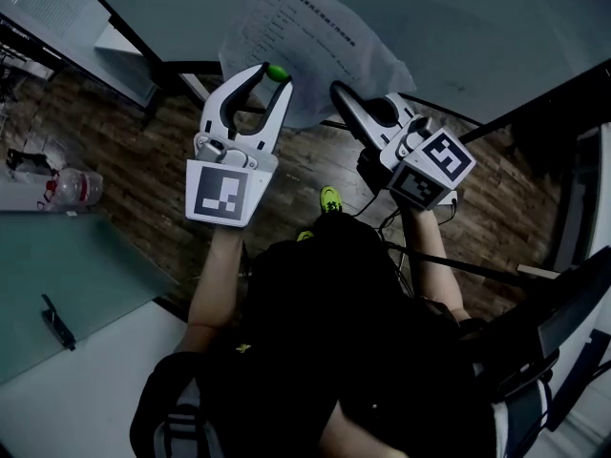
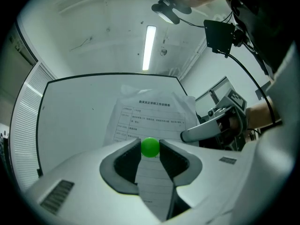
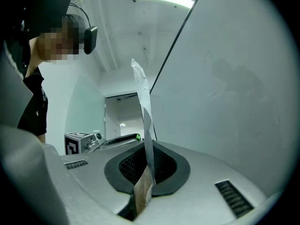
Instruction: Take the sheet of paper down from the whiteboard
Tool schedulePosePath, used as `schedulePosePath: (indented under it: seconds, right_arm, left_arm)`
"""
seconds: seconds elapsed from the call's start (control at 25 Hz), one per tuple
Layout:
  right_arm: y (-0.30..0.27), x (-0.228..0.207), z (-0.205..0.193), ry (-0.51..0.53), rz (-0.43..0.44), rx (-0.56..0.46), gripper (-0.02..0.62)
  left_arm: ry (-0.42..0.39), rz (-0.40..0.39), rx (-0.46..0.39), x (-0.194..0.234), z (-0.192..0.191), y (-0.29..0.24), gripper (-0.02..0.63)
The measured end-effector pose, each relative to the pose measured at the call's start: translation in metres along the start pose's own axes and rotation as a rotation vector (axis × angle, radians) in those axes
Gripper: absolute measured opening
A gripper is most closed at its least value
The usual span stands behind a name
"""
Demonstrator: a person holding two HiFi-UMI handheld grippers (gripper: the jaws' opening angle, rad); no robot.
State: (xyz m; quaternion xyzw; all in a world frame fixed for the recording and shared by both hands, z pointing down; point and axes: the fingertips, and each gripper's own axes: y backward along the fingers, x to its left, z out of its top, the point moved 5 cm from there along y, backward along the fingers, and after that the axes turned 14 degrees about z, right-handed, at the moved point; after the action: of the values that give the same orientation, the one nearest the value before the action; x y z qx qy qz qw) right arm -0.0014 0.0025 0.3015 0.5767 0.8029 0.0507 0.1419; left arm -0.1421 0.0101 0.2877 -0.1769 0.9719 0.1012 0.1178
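1. The left hand-held gripper [image 1: 274,76] points at the whiteboard [image 1: 477,27]. Its jaws pinch a small green ball [image 2: 150,147] between their tips.
2. The right hand-held gripper [image 1: 339,93] sits just right of the left one. Its jaws are pressed together on one edge of the sheet of paper [image 1: 305,31].
3. The sheet of paper is printed with a table of text and is crumpled along its margins. In the head view it hangs in front of the whiteboard, beyond both sets of jaw tips.
4. In the right gripper view the sheet [image 3: 146,121] stands edge-on, rising out of the closed jaws. The whiteboard [image 3: 225,102] lies to its right, and the gripped part is clear of the board surface.
5. In the left gripper view the green ball sits in front of the lower half of the sheet [image 2: 150,116]. Whether ball and sheet touch cannot be told.
6. A glass-topped bench [image 1: 86,265] lies at the near left. A clear plastic bottle [image 1: 74,187] lies near its far edge.
7. The floor [image 1: 153,179] below the whiteboard is wood plank.
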Motion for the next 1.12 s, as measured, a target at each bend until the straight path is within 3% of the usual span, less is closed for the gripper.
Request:
schedulePosePath:
  seconds: [0.24, 0.72, 1.12]
  right_arm:
    - [0.020, 0.043, -0.017, 0.011, -0.024, 0.015, 0.012]
    - [0.019, 0.048, -0.010, -0.025, -0.078, 0.052, 0.012]
    - [0.021, 0.049, -0.010, -0.046, -0.041, 0.042, 0.012]
  left_arm:
    - [0.021, -0.030, -0.011, -0.019, -0.003, 0.038, 0.143]
    - [0.081, -0.084, 0.010, -0.018, 0.000, 0.029, 0.143]
    - [0.078, -0.061, 0.004, -0.022, 0.007, 0.030, 0.143]
